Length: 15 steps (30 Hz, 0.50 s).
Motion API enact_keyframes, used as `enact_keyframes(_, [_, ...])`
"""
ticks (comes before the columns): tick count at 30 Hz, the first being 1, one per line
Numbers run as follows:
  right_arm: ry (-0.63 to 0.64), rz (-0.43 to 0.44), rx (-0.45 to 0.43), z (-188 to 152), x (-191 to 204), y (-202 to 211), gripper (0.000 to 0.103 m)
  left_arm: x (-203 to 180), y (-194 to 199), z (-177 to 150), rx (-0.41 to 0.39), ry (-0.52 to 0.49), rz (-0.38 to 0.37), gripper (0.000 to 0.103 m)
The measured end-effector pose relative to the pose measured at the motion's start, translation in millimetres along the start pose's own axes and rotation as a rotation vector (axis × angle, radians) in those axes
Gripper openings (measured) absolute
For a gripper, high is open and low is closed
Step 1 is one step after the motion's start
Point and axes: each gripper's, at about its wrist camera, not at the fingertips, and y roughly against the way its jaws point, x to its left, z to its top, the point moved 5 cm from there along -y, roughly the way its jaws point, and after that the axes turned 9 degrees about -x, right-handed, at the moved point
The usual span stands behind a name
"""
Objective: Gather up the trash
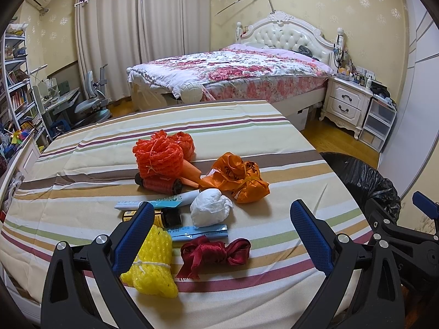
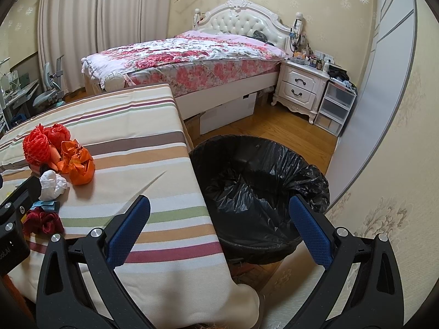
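Two grippers are in view, both spread wide and holding nothing. The left gripper (image 1: 222,235) hangs over the near part of a striped tablecloth (image 1: 274,142), with a dark red ribbon bow (image 1: 216,253) lying between its blue fingers (image 1: 137,235) and a yellow foam net (image 1: 153,263) partly hidden behind the left finger. Just past the fingertips sit a crumpled white bag (image 1: 210,209), a small dark bottle (image 1: 164,218) and two blue-and-white packets (image 1: 197,231), one on each side of the bottle. Farther ahead lie an orange plastic bag (image 1: 238,181), a brown bottle on its side (image 1: 159,185) and, beyond it, an orange-red foam net (image 1: 159,156). The right gripper (image 2: 219,224) hovers over the table's right edge, its left finger above the cloth and its right finger in front of a bin lined with a black bag (image 2: 258,192), which stands on the wood floor (image 2: 274,126) just beside the table. None of the trash on the table touches either gripper as far as can be seen. Well beyond both stand a bed with a floral cover (image 2: 186,54) and a white nightstand (image 2: 299,85).
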Motion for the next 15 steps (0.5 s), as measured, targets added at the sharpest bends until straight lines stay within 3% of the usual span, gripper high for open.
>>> enact_keyframes(15, [0.003,-0.004,0.01,-7.2,-2.6,1.3,0.099,-0.4,-1.3,-7.0,0.006,-0.003,-0.002,0.096])
